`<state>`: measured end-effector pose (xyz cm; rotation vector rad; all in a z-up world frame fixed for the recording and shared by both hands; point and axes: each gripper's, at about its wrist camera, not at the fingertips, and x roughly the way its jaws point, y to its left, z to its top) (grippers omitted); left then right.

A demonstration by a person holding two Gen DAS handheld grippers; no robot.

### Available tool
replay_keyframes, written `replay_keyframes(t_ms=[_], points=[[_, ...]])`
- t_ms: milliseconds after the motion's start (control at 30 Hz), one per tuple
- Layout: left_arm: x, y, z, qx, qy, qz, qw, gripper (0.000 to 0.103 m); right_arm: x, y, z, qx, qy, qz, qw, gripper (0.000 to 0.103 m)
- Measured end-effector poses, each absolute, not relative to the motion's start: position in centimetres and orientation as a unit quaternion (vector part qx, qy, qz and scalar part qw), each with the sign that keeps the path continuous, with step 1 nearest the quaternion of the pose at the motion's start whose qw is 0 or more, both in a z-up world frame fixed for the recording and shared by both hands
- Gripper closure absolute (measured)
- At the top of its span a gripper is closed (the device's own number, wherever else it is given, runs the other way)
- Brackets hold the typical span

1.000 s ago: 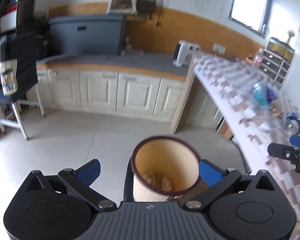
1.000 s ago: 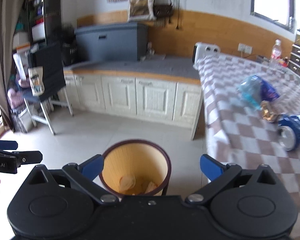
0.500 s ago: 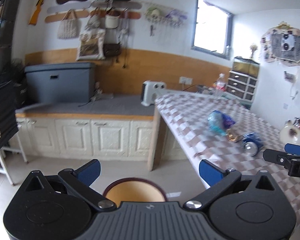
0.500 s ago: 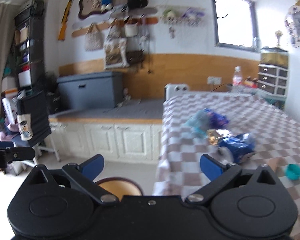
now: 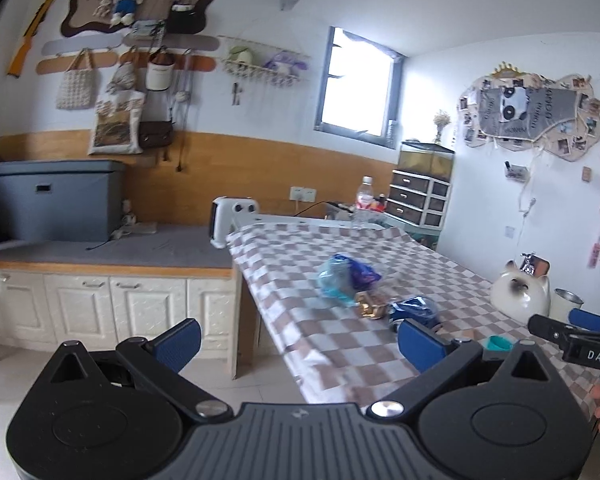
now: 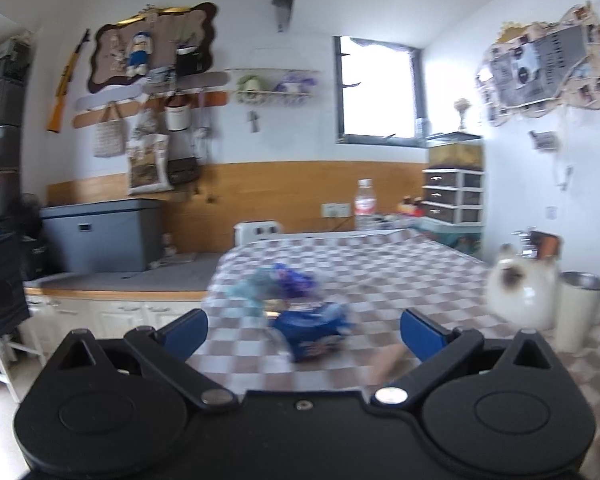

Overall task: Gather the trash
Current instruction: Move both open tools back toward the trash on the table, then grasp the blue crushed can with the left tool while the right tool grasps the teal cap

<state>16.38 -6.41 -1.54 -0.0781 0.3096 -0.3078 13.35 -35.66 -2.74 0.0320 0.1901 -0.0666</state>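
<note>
Trash lies on the checkered table (image 5: 340, 240): a crumpled light-blue and purple plastic wrapper (image 5: 346, 278), a small gold wrapper (image 5: 370, 308) and a crushed blue packet (image 5: 414, 312). My left gripper (image 5: 298, 344) is open and empty, off the table's near-left corner. My right gripper (image 6: 302, 332) is open and empty, low over the table, with the blue packet (image 6: 314, 330) close in front between its fingers and the light-blue wrapper (image 6: 278, 286) behind. The right gripper also shows in the left wrist view (image 5: 572, 332) at the right edge.
A white cat-shaped pot (image 5: 520, 296), a metal-rimmed cup (image 6: 578, 310) and a small teal object (image 5: 498, 344) stand at the table's right. A water bottle (image 6: 364, 204) and drawer unit (image 6: 454, 196) are at the far end. A counter (image 5: 112, 248) with a grey box runs left.
Both grippers have lifted and turned from above the floor bin to the table. The bin has left both views. The right gripper has come close to the blue packet.
</note>
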Motion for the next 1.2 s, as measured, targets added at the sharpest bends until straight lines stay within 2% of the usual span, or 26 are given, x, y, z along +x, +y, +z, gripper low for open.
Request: replay_keyframes(t_ms=[400, 667, 867, 933, 1067, 1200], points=[[20.6, -18.4, -2.9, 0.062, 0.165, -0.21, 0.962, 0.0, 15.8, -45.8, -6.1, 0.007, 0.142, -0.1, 0.985, 0.0], [24.1, -26.1, -6.1, 0.164, 0.146, -0.241, 0.945, 0.0, 19.4, -50.2, -7.9, 0.026, 0.161, -0.089, 0.983, 0.0], [26.8, -30.9, -8.9, 0.265, 0.126, -0.244, 0.924, 0.0, 22.8, -52.0, -9.7, 0.076, 0.18, -0.064, 0.979, 0.007], [27.7, -32.3, -9.6, 0.3, 0.12, -0.24, 0.915, 0.0, 24.1, -52.1, -10.1, 0.078, 0.205, -0.064, 0.974, 0.016], [29.3, -35.2, -10.8, 0.366, 0.098, -0.225, 0.898, 0.0, 25.9, -51.8, -10.7, 0.07, 0.256, -0.046, 0.963, 0.022], [30.4, -37.4, -12.0, 0.425, 0.073, -0.209, 0.877, 0.0, 26.7, -51.2, -10.5, 0.041, 0.264, -0.042, 0.963, 0.032]])
